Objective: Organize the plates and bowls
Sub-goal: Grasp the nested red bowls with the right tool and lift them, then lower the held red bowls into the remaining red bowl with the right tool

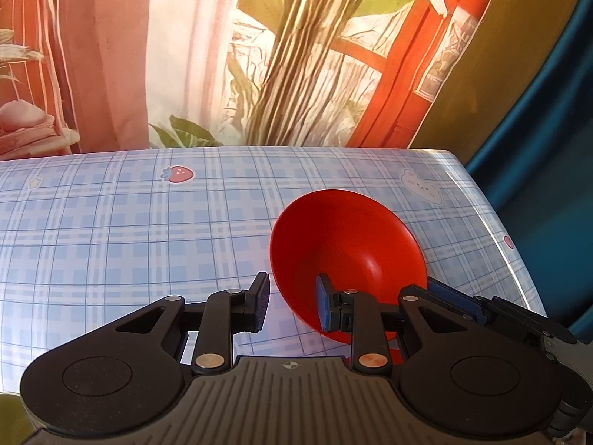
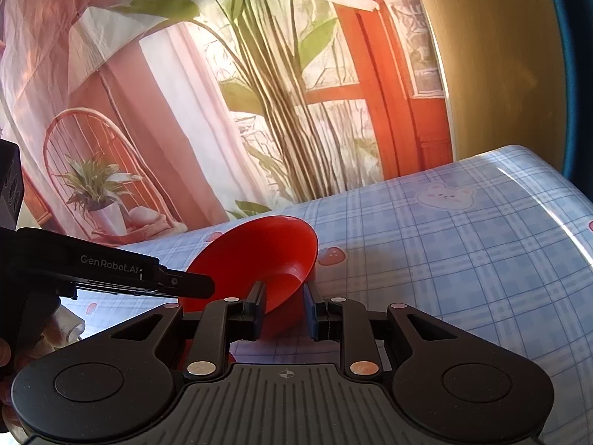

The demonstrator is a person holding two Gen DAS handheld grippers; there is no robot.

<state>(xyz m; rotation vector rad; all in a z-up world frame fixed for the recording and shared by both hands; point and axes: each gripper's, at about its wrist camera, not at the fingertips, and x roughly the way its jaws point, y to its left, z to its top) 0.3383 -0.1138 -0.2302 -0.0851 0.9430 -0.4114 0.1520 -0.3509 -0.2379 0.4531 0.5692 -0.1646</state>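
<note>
1. Left gripper [image 1: 292, 296]: jaws at a middling width, astride the near-left wall of the bowl [image 1: 352, 244], one finger outside it and one inside. Light shows on either side of the wall, so judged not clamped.
2. Right gripper [image 2: 285, 300]: jaws at a similar width, set around the bowl's narrow lower end. Red fills the gap from pad to pad, so read as a hold on the bowl, though contact itself is hard to confirm.
3. Bowl: red, funnel-shaped and tipped steeply, mouth up and toward the left gripper, base down toward the right one. Axis slanted, nowhere near upright. Seemingly raised off the desk [image 1: 129, 241] on its far side.
4. Just below the bowl, a small red patch [image 1: 394, 358]; too little in view to say what it is.
5. Deciding relation: bowl directly ahead of both grippers and touching or nearly touching each, left gripper at the rim, right at the base. Neither clearly nearer. Probable next need: level the bowl before setting it down, rim side lowered under control.
6. Risk, as a judgement: smooth, sloping wall, liable to slip or swing if the base hold loosens.
7. Beyond the bowl, checked blue cloth with a bear print [image 1: 420, 187] to the far right.
8. Farthest from the bowl, a printed backdrop [image 1: 296, 55] of plants and a red window frame.
</note>
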